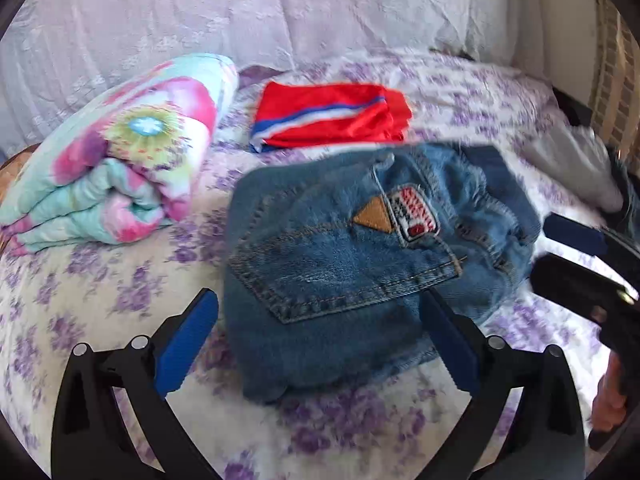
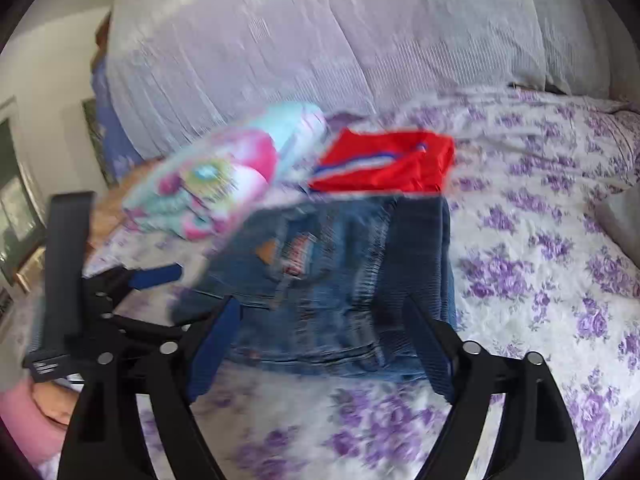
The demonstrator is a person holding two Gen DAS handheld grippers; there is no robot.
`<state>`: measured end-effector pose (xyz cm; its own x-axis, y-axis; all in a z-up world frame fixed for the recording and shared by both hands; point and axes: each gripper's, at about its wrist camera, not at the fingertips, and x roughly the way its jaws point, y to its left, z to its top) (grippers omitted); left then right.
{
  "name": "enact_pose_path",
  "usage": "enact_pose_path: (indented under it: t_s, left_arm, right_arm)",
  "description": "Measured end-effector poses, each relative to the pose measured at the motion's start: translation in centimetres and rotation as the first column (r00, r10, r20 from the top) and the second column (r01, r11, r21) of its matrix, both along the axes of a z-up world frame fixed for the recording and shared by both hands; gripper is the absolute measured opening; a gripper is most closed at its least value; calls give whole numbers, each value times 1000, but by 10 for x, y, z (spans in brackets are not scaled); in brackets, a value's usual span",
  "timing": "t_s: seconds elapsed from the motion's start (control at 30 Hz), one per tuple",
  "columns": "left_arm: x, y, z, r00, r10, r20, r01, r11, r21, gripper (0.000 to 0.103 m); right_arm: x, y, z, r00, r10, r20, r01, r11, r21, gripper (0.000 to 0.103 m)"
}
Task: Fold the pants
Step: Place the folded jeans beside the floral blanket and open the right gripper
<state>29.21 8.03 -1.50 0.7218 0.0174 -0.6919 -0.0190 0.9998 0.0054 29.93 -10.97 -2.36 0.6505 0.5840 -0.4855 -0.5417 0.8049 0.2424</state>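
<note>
The left gripper point(image 1: 318, 344) and right gripper point(image 2: 326, 350) both stand wide apart, gripping nothing. The folded blue denim pants point(image 1: 360, 248) lie on the purple-flowered bedspread point(image 1: 100, 280) just ahead of both, a folded red garment point(image 1: 332, 118) beyond.

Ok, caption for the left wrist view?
Open left gripper above folded denim jeans on floral bedspread.
</note>
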Motion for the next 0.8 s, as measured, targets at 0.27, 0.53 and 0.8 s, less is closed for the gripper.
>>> enact_pose_path:
  t_s: [0.27,0.53,0.8]
  left_arm:
    - [-84,-10,28,988,146,57,-148,988,48,98]
    - [-138,-25,-6,986,158,50,-163,980,118,98]
    - [-144,-27,-2,985,146,91,-156,980,125,98]
  right_arm:
    - [-79,-21,7,978,-132,161,143,988,-57,99]
    - [-108,-23,-29,989,-130,64,137,984,-117,99]
    - [-110,-25,-35,988,-150,45,154,980,-127,99]
